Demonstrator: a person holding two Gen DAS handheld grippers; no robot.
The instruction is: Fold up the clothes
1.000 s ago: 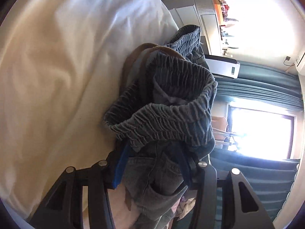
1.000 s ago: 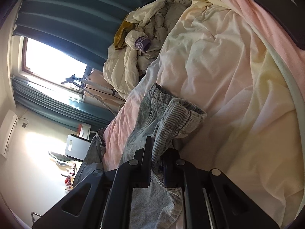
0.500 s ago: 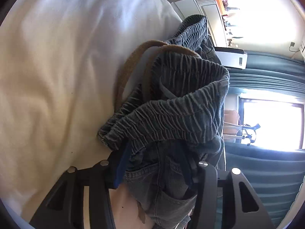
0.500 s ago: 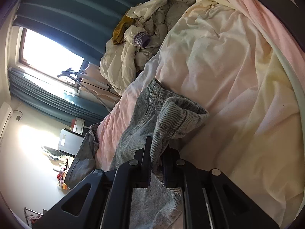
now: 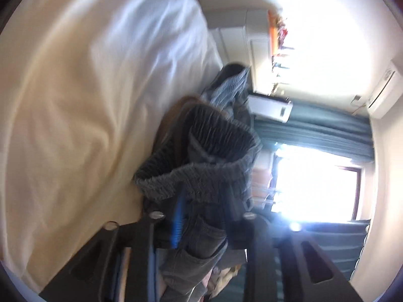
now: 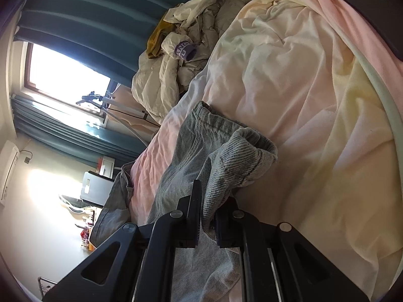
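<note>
Room's super bright, a window point(image 6: 68, 75) is totally blown out with sunlight and framed by teal curtains point(image 6: 100, 15), with an AC unit point(image 5: 384, 93) up on the pale wall point(image 5: 327, 37). The bed point(image 6: 302, 100) has a rumpled cream and pink sheet, and a pile of cream bedding point(image 6: 176, 58) sits near the curtains. There's also a white cabinet point(image 5: 241, 42) and a shelf point(image 5: 277, 37) of blurry stuff past the bed's edge.

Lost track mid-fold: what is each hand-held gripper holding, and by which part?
Both grip the grey denim jeans: left hand-held gripper at the elastic waistband, right hand-held gripper at a leg hem.
</note>
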